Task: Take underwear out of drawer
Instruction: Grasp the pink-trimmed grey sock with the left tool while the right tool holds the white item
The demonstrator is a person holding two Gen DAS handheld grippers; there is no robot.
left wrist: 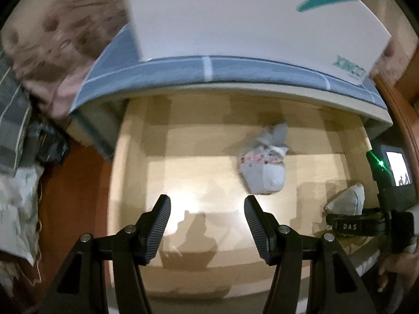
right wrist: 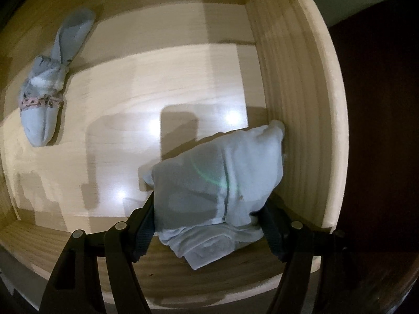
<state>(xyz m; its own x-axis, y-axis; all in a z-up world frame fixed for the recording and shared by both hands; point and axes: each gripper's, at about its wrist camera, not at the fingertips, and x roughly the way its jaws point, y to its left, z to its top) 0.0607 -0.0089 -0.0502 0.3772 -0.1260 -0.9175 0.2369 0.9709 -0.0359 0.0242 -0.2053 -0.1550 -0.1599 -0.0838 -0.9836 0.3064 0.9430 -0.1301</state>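
Note:
A pale wooden drawer (left wrist: 162, 141) is pulled out below a bed. My right gripper (right wrist: 208, 204) points down into its right corner, shut on a folded pale blue underwear (right wrist: 222, 172) that rests against the drawer's side wall (right wrist: 296, 78). In the left wrist view that same underwear (left wrist: 348, 201) shows at the far right, above the right gripper (left wrist: 366, 225). A rolled pale blue bundle with a pink patterned band (left wrist: 264, 164) (right wrist: 44, 99) lies loose on the drawer floor. My left gripper (left wrist: 207, 204) hangs open over the drawer's middle, nothing between its fingers, short of the bundle.
A blue-edged mattress (left wrist: 209, 70) overhangs the drawer's back, with a white box (left wrist: 235, 13) on it. Floral and striped bedding (left wrist: 52, 39) hangs at the left. Red-brown wood (left wrist: 73, 183) borders the drawer on the left. A hand (left wrist: 400, 269) shows at the lower right.

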